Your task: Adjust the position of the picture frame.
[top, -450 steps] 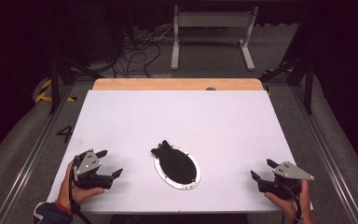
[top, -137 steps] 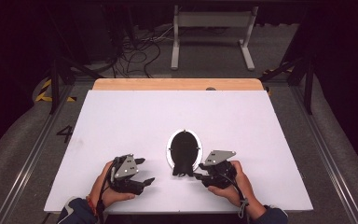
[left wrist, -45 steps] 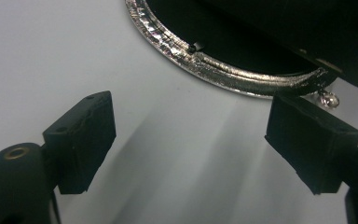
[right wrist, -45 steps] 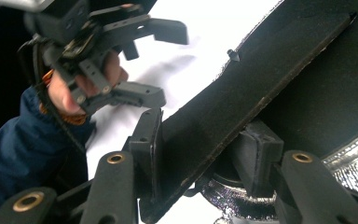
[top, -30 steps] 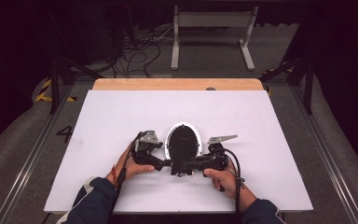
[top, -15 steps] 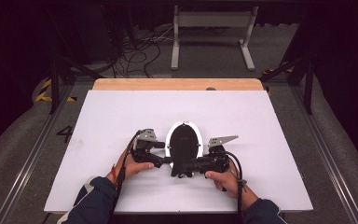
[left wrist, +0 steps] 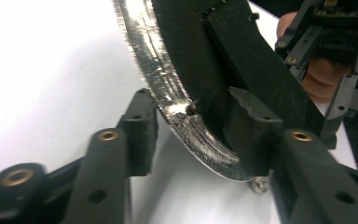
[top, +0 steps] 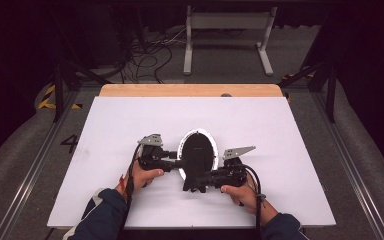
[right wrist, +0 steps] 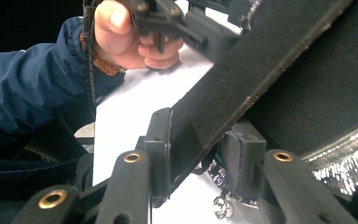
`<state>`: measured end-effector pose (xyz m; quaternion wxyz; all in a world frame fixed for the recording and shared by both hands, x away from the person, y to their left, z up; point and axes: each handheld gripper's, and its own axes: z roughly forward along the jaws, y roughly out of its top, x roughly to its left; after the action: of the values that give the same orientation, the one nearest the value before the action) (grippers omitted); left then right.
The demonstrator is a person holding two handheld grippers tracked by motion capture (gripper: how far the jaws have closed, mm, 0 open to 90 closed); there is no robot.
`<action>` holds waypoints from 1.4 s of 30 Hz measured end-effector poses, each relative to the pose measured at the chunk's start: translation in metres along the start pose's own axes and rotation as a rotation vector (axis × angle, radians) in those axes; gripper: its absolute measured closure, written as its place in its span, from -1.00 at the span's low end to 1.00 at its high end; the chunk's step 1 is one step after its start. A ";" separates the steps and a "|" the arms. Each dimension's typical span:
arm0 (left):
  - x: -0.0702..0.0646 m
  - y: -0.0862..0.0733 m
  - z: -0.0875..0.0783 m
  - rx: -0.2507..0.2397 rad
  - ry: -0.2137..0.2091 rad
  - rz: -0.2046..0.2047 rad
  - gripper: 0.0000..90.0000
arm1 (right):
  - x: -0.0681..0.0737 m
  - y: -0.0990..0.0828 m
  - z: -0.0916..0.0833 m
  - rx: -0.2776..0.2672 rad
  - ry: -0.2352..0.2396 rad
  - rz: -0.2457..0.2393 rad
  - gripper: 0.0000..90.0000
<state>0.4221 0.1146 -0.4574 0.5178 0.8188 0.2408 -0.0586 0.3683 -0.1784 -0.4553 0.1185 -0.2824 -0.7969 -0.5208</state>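
The left gripper (top: 176, 163) comes at the oval black pad with the silver rim (top: 198, 155) from its left side, and its jaws have just been closing: in the left gripper view the shiny foil edge (left wrist: 186, 116) sits between them, the right jaw against the black inner face, the left jaw just shy of the rim, so not yet a firm pinch. The right gripper (top: 203, 178) works the near end, where a dark strap or tab (right wrist: 242, 84) sticks out toward the person; its jaws have been narrowing too and now bracket that strap, the left one touching it, though a full clamp is hard to call. The pad lies on the white table (top: 300, 145), in the near middle, between both hands. It looks light and fairly flat, likely stiff in the body with a thin, crinkly foil border that would crease or tear if squeezed hard, so the black body and the strap are the safer holds. What the thing really is stays unclear; its underside is hidden, and a small metal bit (right wrist: 220, 207) beneath the strap is too blurred to name.
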 end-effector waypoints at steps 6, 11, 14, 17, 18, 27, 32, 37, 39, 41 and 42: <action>-0.003 -0.001 -0.009 -0.077 -0.057 0.030 0.42 | 0.010 0.000 -0.003 -0.010 0.011 -0.019 0.57; -0.004 -0.004 -0.008 -0.089 -0.102 -0.003 0.50 | 0.009 -0.002 -0.002 -0.004 -0.018 -0.005 0.67; -0.004 -0.003 -0.007 -0.066 -0.116 0.005 0.48 | 0.010 -0.001 -0.002 0.004 -0.047 -0.005 0.78; -0.005 -0.003 -0.005 -0.047 -0.099 0.023 0.44 | 0.015 0.002 -0.004 0.004 -0.080 -0.048 0.80; -0.005 -0.002 -0.005 -0.045 -0.098 0.028 0.42 | 0.015 0.003 -0.004 -0.003 -0.095 -0.050 0.81; -0.022 0.009 -0.017 -0.053 0.025 0.149 0.62 | 0.009 0.005 -0.002 -0.017 -0.178 -0.039 0.78; -0.025 0.010 -0.020 -0.062 0.080 0.177 0.63 | 0.007 0.009 0.001 -0.015 -0.194 -0.027 0.74; -0.030 0.008 -0.016 -0.088 0.058 0.199 0.68 | 0.004 0.009 -0.001 0.010 -0.168 0.001 0.69; -0.032 0.008 -0.012 -0.088 0.036 0.207 0.60 | 0.004 0.008 0.000 0.025 -0.166 -0.002 0.71; -0.033 0.007 -0.008 -0.068 0.032 0.213 0.56 | 0.006 0.007 0.003 0.044 -0.173 -0.016 0.71; -0.033 0.007 -0.008 -0.068 0.032 0.213 0.56 | 0.006 0.007 0.003 0.044 -0.173 -0.016 0.71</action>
<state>0.3951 0.1082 -0.4359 0.5448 0.8225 0.1623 0.0181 0.3678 -0.1722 -0.4485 0.0512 -0.3173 -0.8175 -0.4780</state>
